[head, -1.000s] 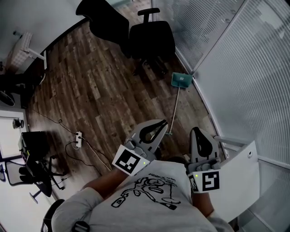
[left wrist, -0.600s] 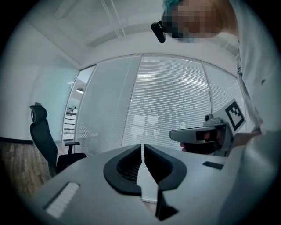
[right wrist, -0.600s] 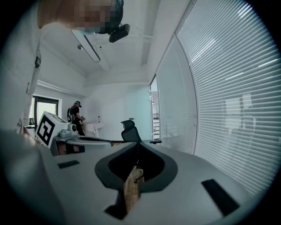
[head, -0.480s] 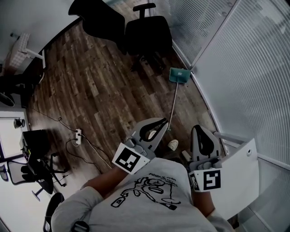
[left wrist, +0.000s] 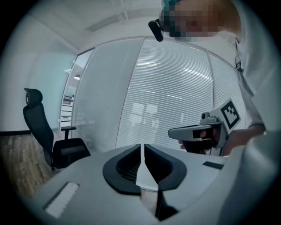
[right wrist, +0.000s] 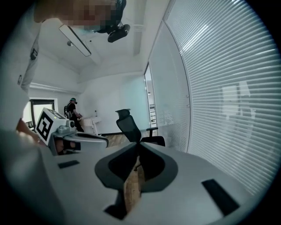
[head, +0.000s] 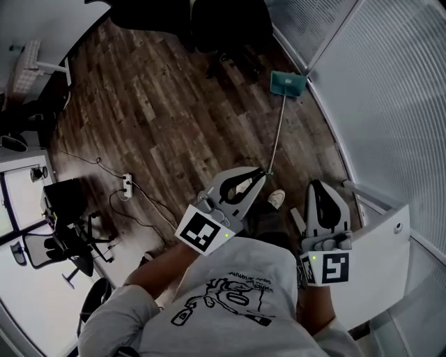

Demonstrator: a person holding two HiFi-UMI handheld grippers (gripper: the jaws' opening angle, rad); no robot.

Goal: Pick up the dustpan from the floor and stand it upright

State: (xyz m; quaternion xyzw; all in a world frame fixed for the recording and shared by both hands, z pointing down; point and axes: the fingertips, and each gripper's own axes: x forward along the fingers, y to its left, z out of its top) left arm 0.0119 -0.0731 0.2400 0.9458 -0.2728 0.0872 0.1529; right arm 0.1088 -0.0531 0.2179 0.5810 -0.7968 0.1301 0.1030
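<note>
A teal dustpan (head: 288,82) lies on the wood floor beside the glass wall. Its long thin handle (head: 276,136) runs back toward me. My left gripper (head: 260,175) is held in front of my chest, shut and empty, and in the head view its tips overlap the handle's near end from well above the floor. To its right my right gripper (head: 317,185) is also shut with nothing in it. In the left gripper view the left gripper (left wrist: 142,147) faces the blinds, with the right gripper (left wrist: 199,132) beside it. The right gripper (right wrist: 139,146) shows its jaws meeting.
Black office chairs (head: 224,19) stand beyond the dustpan, one chair (right wrist: 130,126) also showing in the right gripper view. A power strip (head: 126,185) with cables lies on the floor at the left. A white panel (head: 380,259) stands at my right. My shoe (head: 277,199) shows between the grippers.
Both grippers have sunk and stayed shut. The view has shifted forward, so the dustpan and its handle sit closer to the left gripper's tips; a shoe has come into view.
</note>
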